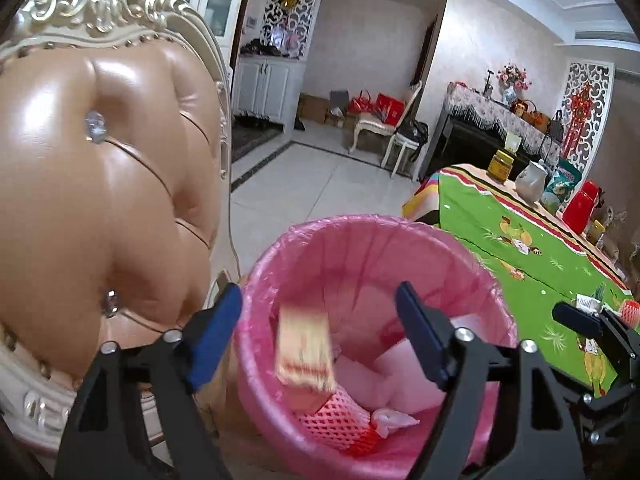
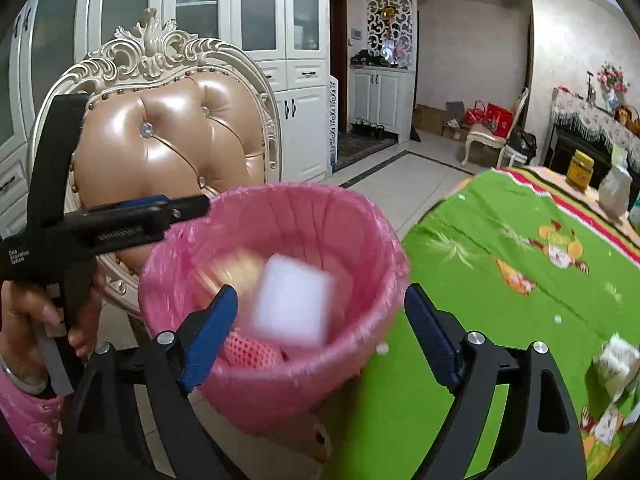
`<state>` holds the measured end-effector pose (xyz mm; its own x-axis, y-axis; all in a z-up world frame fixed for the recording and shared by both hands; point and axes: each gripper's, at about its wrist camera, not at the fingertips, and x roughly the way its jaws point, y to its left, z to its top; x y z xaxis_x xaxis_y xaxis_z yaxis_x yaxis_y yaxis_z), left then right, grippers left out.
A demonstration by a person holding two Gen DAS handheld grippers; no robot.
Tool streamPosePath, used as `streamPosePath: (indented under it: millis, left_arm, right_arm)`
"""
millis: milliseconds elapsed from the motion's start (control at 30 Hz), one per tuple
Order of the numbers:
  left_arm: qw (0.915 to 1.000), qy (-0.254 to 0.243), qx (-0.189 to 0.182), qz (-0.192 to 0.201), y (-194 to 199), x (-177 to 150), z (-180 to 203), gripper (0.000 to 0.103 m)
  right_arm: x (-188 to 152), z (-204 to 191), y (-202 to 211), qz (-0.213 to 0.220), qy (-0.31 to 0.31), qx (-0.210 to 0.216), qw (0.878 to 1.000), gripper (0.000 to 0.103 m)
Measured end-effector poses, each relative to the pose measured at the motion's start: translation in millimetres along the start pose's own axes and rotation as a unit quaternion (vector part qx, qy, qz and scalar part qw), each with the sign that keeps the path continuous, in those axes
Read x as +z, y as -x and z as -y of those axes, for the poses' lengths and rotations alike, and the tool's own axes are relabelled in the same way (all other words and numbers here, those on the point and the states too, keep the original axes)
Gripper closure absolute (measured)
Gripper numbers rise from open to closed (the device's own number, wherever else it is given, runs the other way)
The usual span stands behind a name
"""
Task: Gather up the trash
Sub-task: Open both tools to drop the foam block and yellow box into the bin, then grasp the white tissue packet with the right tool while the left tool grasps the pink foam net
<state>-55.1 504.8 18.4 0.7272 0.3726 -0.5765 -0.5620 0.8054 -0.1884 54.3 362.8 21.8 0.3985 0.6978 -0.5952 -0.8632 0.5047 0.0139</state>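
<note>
A bin with a pink liner (image 1: 360,240) (image 2: 280,208) stands between the chair and the table. My left gripper (image 1: 320,340) is open above it; a blurred tan wrapper (image 1: 306,354) is in the air between its fingers, touching neither. Red foam net (image 1: 340,420) and white foam pieces lie inside the bin. My right gripper (image 2: 320,336) is open over the bin; a blurred white foam block (image 2: 294,304) is loose in the air between its fingers. Paper scraps (image 2: 616,364) lie on the green tablecloth (image 2: 500,280). The left gripper also shows in the right wrist view (image 2: 188,204).
A tufted tan chair (image 1: 100,180) stands close on the left. The table on the right carries a jar (image 1: 500,166), a white pot (image 1: 530,180) and a red flask (image 1: 582,204). A red foam net (image 1: 630,312) lies on the table. Tiled floor lies beyond.
</note>
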Motion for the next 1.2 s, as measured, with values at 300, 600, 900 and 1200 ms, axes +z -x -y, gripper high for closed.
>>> streamPosePath:
  millis: [300, 600, 900, 1200]
  left_arm:
    - [0.9972, -0.069, 0.013, 0.026, 30, -30, 55, 0.005]
    - [0.977, -0.204, -0.058, 0.018, 35, -64, 174, 0.005]
    - [0.948, -0.246, -0.2, -0.029, 38, -96, 293, 0.005]
    - [0.9196, -0.303, -0.245, -0.053, 32, -135, 410, 0.005]
  right_arm:
    - [-37, 31, 44, -0.012, -0.015, -0.046, 0.999, 0.023]
    - [-69, 103, 109, -0.009, -0.05, -0.135, 0.99, 0.023]
    - [-125, 207, 185, -0.017, -0.135, -0.238, 0.962, 0.023]
    - [-196, 298, 257, -0.035, -0.212, -0.322, 0.922, 0.023]
